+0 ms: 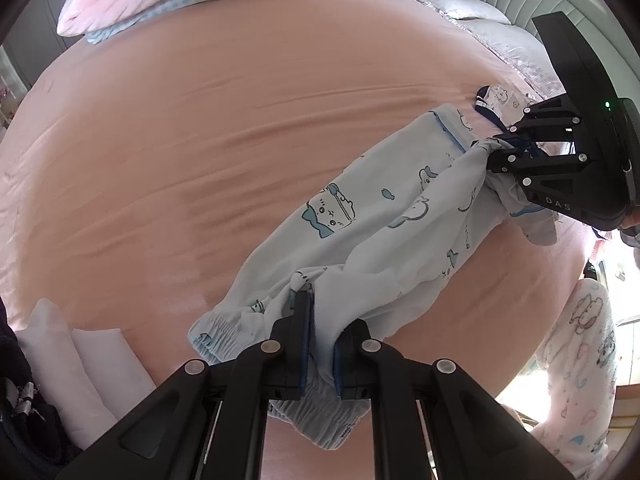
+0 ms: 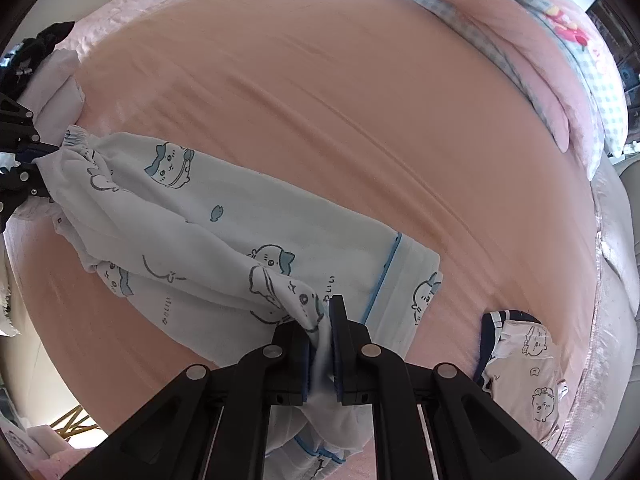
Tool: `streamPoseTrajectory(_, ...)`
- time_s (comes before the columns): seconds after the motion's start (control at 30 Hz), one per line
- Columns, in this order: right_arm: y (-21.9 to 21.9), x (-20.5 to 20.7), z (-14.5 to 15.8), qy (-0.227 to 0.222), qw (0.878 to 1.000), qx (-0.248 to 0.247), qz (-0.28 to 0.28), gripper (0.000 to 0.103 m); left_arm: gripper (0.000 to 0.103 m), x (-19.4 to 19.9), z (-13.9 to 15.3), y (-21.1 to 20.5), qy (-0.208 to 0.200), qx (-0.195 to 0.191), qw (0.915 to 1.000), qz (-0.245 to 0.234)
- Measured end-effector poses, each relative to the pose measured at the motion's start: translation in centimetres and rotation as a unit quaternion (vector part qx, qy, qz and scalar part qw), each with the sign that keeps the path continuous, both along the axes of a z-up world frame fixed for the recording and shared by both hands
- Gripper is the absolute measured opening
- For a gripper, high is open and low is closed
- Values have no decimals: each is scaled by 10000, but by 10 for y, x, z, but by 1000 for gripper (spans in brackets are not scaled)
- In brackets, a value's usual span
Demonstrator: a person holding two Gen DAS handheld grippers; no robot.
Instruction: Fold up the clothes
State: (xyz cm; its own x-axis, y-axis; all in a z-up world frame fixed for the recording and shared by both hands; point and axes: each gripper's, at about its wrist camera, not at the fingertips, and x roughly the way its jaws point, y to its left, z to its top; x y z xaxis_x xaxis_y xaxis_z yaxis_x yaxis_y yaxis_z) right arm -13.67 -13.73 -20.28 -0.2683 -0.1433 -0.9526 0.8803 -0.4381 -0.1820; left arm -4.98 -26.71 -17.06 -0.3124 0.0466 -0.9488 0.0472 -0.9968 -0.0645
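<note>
On pink bedsheet (image 1: 200,140): pale-blue printed pyjama trousers (image 1: 360,216), centre to 3 o'clock. Left gripper (image 1: 320,320) pinches elastic waistband; right gripper (image 2: 326,340) pinches hem. Step: lengthwise fold, upper leg half-laid. Next: lower evenly, align edges, release.

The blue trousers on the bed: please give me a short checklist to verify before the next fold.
1. Left gripper shut on the trousers at the elastic waist: ok.
2. Right gripper shut on the trousers at the leg end: ok.
3. Cloth between the two grippers flat: not ok, it is bunched and twisted.
4. Bed sheet beyond the trousers free for laying down: ok.
5. Small printed garment apart from the trousers: ok.
</note>
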Motion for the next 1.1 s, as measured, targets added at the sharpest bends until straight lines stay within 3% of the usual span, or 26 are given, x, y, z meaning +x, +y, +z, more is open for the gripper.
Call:
streamPoseTrajectory(0.23,-20,-16,-9,-139,9996,231,-84,10,9,-11,-4,-16,-228,204,9994,131)
streamPoseTrajectory(0.4,-35,-26,-18,-78,9989,427,-176,26,10,-18,-11,-25,-389,158,9989,205)
streamPoseTrajectory(0.53,-40,-38,-28,-411,9969,511,-431,28,11,-22,-21,-26,-567,87,9983,116)
streamPoseTrajectory(0.8,-37,-44,-23,-481,9965,174,-658,40,20,-19,-17,-42,-751,531,9955,223)
streamPoseTrajectory(0.83,-37,-44,-20,-476,9964,77,-697,40,25,-18,-14,-43,-745,491,9957,256)
streamPoseTrajectory(0.9,-35,-44,-11,-434,9960,-98,-774,41,47,-16,-7,-42,-691,197,9968,354)
streamPoseTrajectory(0.93,-34,-43,-6,-375,9960,-178,-792,42,71,-16,-3,-42,-665,5,9969,418)
streamPoseTrajectory(0.97,-33,-43,0,-315,9959,-259,-809,46,80,-15,1,-42,-621,-120,9970,453)
streamPoseTrajectory(1.0,-32,-43,3,-298,9960,-277,-795,54,80,-13,5,-43,-558,-132,9973,458)
streamPoseTrajectory(1.1,-30,-42,14,-258,9965,-307,-732,61,80,-8,14,-47,-451,-17,9974,560)
